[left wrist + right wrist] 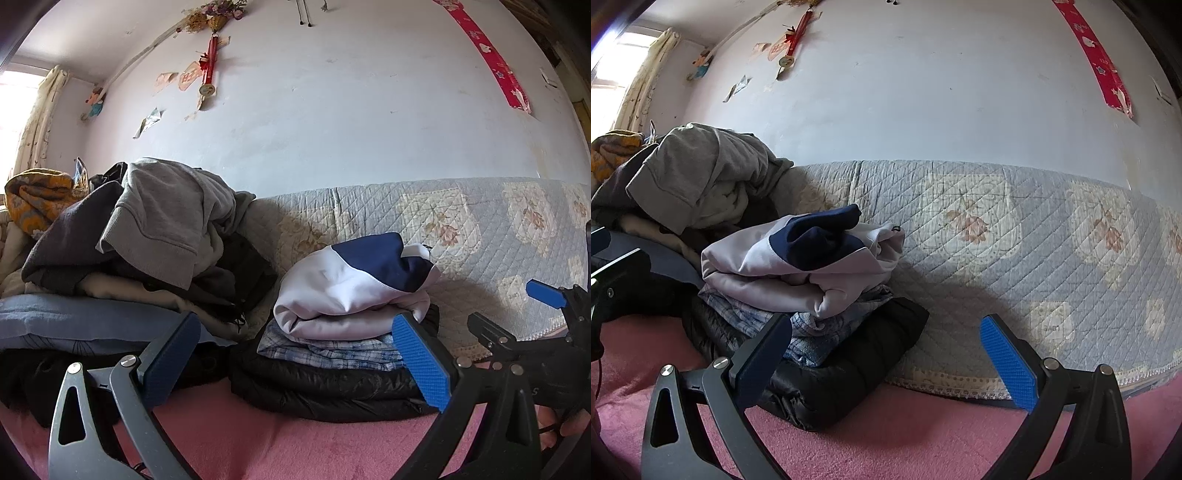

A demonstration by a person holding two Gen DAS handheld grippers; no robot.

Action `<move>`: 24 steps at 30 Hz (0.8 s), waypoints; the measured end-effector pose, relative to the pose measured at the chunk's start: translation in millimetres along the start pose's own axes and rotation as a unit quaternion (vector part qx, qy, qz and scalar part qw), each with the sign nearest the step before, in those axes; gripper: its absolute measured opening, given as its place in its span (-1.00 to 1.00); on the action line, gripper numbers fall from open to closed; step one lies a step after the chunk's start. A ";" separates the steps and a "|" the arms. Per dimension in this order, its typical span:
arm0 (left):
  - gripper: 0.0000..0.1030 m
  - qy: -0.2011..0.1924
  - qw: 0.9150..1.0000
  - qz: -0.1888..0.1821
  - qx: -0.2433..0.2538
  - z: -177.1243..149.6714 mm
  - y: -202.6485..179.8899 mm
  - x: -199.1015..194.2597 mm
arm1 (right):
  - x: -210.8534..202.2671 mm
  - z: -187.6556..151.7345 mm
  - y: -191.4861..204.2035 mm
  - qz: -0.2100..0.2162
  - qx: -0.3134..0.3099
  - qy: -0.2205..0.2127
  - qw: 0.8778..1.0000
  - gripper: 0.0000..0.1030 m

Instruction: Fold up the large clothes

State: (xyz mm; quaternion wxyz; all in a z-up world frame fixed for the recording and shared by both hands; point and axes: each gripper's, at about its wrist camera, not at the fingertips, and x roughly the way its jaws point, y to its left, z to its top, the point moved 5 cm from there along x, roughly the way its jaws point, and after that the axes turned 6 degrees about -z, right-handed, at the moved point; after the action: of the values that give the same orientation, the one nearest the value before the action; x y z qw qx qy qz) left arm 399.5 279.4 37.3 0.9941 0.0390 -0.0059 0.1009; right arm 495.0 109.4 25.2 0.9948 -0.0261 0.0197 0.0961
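A folded white and navy top [351, 284] [801, 258] lies on a stack: a blue plaid garment [332, 350] [812, 332] and a black puffer jacket [325, 384] [857, 365] beneath it. A heap of unfolded clothes, with a grey sweatshirt [166, 221] [698, 173] on top, sits to the left. My left gripper [295, 358] is open and empty just in front of the stack. My right gripper [886, 354] is open and empty at the stack's right side; it also shows in the left wrist view [517, 310].
The clothes rest on a pink blanket [277, 439] [905, 435]. A quilted floral cover [461, 221] [1015, 240] lines the wall behind. An orange patterned blanket [37, 195] lies at far left near a curtained window [33, 118].
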 end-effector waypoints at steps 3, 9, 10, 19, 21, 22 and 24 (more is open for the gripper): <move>1.00 -0.002 1.000 0.000 0.002 0.2 -0.8 -0.9 | 0.3 -0.2 2.1 0.000 -0.001 0.000 1.000 1.00; 1.00 -0.007 1.000 -0.012 0.006 1.1 -4.2 -2.3 | -0.4 -0.1 4.5 0.002 -0.012 0.001 1.000 1.00; 1.00 -0.007 1.000 -0.012 0.007 1.2 -5.0 -2.4 | -0.7 0.0 4.2 0.002 -0.012 0.001 1.000 1.00; 1.00 -0.009 1.000 -0.011 0.016 1.5 -7.8 -5.0 | -0.9 -0.7 5.3 0.004 -0.011 0.004 1.000 1.00; 1.00 -0.005 1.000 -0.014 0.017 0.7 -8.6 -3.3 | -0.1 -0.6 5.1 0.005 -0.011 0.004 1.000 1.00; 1.00 -0.001 1.000 -0.016 0.016 0.2 -8.7 -1.6 | 0.3 -0.7 5.1 0.005 -0.011 0.004 1.000 1.00; 1.00 0.006 1.000 -0.016 0.014 -0.6 -7.9 1.7 | 1.7 -0.8 5.4 0.005 -0.012 0.004 1.000 1.00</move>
State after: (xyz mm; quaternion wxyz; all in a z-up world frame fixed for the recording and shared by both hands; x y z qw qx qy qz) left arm 402.7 272.1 36.1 0.9950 0.0521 0.0021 0.0856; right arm 495.6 115.0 24.1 0.9938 -0.0386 0.0225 0.1015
